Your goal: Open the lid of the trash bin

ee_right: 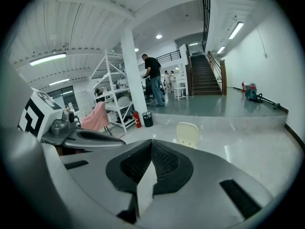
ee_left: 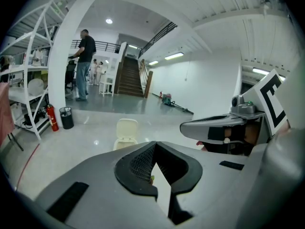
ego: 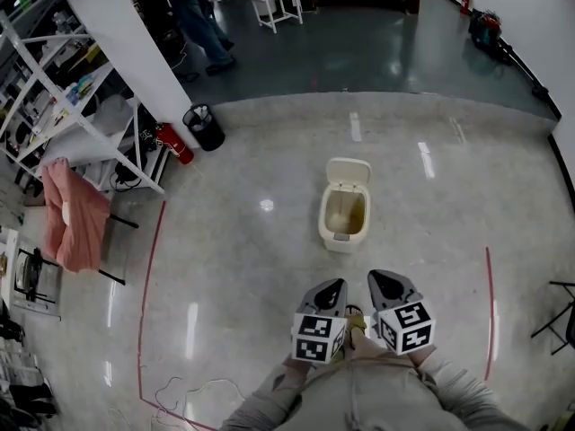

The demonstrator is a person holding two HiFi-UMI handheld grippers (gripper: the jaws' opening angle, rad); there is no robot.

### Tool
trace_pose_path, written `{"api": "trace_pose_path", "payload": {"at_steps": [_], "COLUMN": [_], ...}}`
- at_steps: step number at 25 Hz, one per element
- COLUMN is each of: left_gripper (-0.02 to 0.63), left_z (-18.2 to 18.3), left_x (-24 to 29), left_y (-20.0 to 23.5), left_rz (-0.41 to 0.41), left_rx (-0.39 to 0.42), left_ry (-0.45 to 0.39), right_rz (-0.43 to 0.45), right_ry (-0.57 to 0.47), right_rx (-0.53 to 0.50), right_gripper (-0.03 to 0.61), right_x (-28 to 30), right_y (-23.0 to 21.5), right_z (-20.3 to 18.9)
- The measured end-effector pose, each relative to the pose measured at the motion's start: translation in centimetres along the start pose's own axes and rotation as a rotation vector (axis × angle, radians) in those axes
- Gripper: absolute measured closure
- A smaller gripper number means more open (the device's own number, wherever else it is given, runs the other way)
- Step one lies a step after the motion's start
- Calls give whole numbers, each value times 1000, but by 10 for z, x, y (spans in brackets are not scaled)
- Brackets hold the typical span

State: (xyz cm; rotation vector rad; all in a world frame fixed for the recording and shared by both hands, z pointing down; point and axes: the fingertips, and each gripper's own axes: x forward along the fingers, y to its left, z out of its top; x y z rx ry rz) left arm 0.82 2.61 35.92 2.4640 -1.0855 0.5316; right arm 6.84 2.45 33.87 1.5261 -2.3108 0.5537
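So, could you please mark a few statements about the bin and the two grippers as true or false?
1. The lid of the trash bin stands open. True.
2. The left gripper grips the lid. False: it is near the person, apart from the bin, fingers together on nothing.
3. The right gripper holds nothing. True.
4. The bin lies tipped on its side. False: it stands upright on the floor.

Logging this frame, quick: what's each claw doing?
Left claw: closed, holding nothing.
Right claw: closed, holding nothing.
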Motion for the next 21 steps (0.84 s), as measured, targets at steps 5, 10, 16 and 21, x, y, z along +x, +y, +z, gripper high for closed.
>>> {"api": "trace_pose_path", "payload": {"at_steps": [5,10,16,21], "left_gripper": [611,611,611,611], "left_z": [-3,-4,1,7], "left_x": [-5,-7,-8,-12], "left_y": [-1,4,7,12], "left_rz": [3,13,11,10], "left_rx": [-2,2,9,24], "left_ry": [-8,-12,-18,-25], "right_rz": [9,11,11,18], "right_ry": [3,8,10,19], "right_rx": [-21,-28,-33,-42], "right_gripper": [580,580,580,578], "right_x": [-3,-2,-1,6], "right_y": [5,7,10,17], "right_z": [-2,-2,0,2]}}
